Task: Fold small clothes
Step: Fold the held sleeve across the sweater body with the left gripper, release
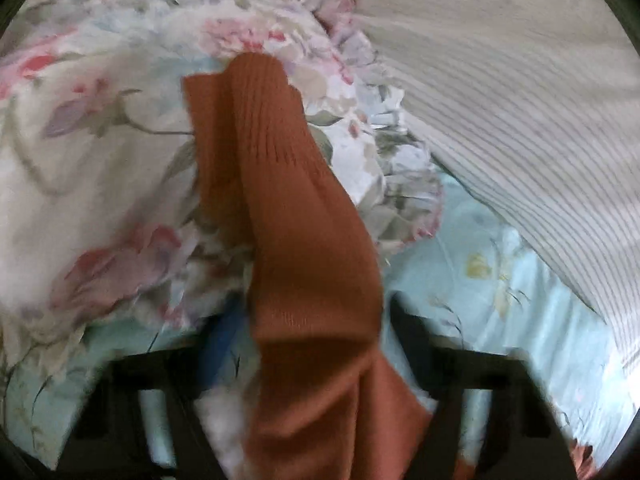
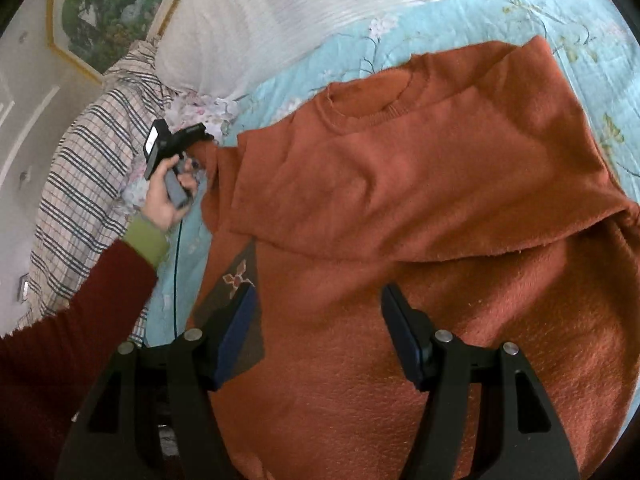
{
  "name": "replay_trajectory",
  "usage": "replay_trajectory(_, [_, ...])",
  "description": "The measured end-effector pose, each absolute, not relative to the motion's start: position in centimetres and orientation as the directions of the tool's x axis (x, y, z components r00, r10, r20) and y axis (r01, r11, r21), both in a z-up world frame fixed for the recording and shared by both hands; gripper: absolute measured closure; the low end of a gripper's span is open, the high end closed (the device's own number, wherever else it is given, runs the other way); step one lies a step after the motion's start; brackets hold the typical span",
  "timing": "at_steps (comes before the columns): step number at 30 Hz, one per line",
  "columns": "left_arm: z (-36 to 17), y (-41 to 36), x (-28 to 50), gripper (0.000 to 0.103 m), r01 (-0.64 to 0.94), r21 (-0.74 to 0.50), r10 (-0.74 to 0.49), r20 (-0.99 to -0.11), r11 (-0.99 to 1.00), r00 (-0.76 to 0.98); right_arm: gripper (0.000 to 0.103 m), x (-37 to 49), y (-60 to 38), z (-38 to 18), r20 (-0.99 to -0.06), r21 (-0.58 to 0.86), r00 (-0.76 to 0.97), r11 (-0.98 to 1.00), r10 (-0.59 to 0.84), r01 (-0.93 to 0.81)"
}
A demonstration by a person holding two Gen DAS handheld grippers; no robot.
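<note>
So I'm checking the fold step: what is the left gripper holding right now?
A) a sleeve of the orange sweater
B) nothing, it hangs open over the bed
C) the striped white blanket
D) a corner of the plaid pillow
A: the left wrist view shows the ribbed orange sleeve running out from between the left gripper fingers, and the right wrist view shows that gripper at the sweater's sleeve end.

both wrist views look down close on the bed, sharing the rust sweater [image 2: 400, 208].
</note>
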State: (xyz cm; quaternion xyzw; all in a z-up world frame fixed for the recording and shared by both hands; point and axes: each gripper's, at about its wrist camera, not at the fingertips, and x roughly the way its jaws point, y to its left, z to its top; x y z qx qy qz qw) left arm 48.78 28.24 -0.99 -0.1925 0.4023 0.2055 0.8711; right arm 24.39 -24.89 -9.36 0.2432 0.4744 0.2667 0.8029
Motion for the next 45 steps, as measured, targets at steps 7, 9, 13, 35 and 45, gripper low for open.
replay_trajectory(7, [2.3, 27.4, 44.3, 0.097, -0.398, -0.231, 0.151, -0.671, 0.888, 0.726, 0.037, 24.6, -24.3, -9.8, -0.63, 0.652, 0.402, 0.734, 0.664, -0.192])
replay_trajectory(9, [4.0, 25.5, 41.7, 0.097, -0.337, -0.24, 0.119, -0.628, 0.91, 0.769, 0.037, 24.4, -23.7, -9.6, -0.62, 0.656, 0.4, 0.726, 0.675, -0.208])
replay_trajectory(13, [6.8, 20.0, 36.9, 0.097, -0.191, -0.241, 0.025, -0.557, 0.952, 0.83, 0.037, 23.8, -23.4, -8.8, -0.591, 0.666, 0.42, 0.71, 0.689, -0.229])
replay_trajectory(35, [-5.2, -11.9, 27.5, 0.089, 0.433, 0.044, -0.255, -0.753, 0.9, 0.607, 0.037, 20.3, -33.8, -8.0, -0.546, 0.705, 0.622, 0.708, 0.562, -0.021])
replay_trajectory(45, [-3.6, -6.0, 20.7, 0.038, 0.369, -0.001, -0.249, -0.741, 0.929, 0.624, 0.037, 25.8, -30.0, -6.6, -0.553, 0.665, 0.569, 0.734, 0.608, -0.139])
